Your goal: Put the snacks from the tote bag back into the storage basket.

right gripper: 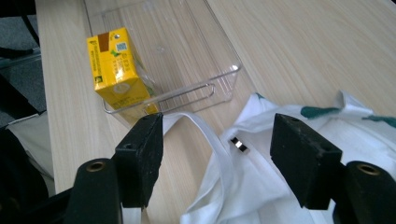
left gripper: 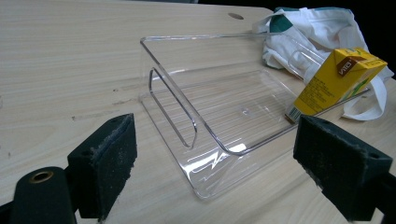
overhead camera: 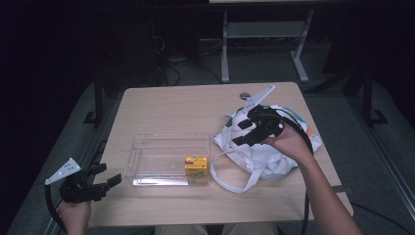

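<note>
Pale wood grain covers the counter [overhead camera: 195, 105], seen from the high view in a dim room where grey floor, cables and the white legs of another stand lie beyond its far edge. A clear plastic tray [overhead camera: 147, 147] sits near the middle of the near edge, a yellow juice carton [overhead camera: 196, 169] upright in its near right corner. A white cloth bag [overhead camera: 266, 156] with green trim is heaped toward the right edge, one strap looping toward the tray. The right gripper [overhead camera: 244, 131] hovers over the bag, jaws apart and pinching nothing. The left gripper [overhead camera: 105, 175] hangs off the near left corner, jaws spread.

From the left gripper view, the spread black jaws frame the tray [left gripper: 187, 70] on the bare, lightly scuffed wood; the carton [left gripper: 334, 79] leans at its far end, with the bag [left gripper: 317, 28] just behind it and a round hole [left gripper: 236, 16] in the counter near the far edge.

From the right gripper view, the jaws stand apart above the bag [right gripper: 261, 186], having just been opening with nothing between them. A small metal clasp [right gripper: 239, 143] shows on the cloth; the carton [right gripper: 114, 67] stands at the tray's [right gripper: 187, 42] end wall, beside the counter's edge.
</note>
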The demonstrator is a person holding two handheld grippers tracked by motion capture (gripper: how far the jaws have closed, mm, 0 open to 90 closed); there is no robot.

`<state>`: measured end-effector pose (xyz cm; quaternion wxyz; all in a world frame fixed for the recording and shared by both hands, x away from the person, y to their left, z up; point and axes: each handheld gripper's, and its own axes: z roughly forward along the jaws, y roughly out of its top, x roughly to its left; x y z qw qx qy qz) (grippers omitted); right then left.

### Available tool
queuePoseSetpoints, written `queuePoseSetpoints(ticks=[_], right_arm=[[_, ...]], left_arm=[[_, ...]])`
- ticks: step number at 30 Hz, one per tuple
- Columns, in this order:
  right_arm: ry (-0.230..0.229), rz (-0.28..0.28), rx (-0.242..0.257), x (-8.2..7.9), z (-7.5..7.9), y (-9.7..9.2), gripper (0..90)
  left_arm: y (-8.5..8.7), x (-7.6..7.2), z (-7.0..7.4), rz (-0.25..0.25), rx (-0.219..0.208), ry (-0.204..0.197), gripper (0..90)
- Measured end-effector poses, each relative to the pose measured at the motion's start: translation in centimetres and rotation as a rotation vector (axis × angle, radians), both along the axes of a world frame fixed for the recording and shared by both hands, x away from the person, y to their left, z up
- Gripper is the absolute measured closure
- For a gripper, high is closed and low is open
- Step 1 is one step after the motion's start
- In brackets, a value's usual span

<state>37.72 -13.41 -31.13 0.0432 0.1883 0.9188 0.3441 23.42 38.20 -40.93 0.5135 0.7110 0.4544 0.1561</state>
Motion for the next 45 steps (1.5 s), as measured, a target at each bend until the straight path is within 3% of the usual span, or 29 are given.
queuePoseSetpoints(ticks=[45], right_arm=[[0.027,-0.166,0.039,-2.3,-2.9,-6.8,31.2]], left_arm=[[-0.1,0.0,-0.1,0.0,0.011,0.004,13.0]])
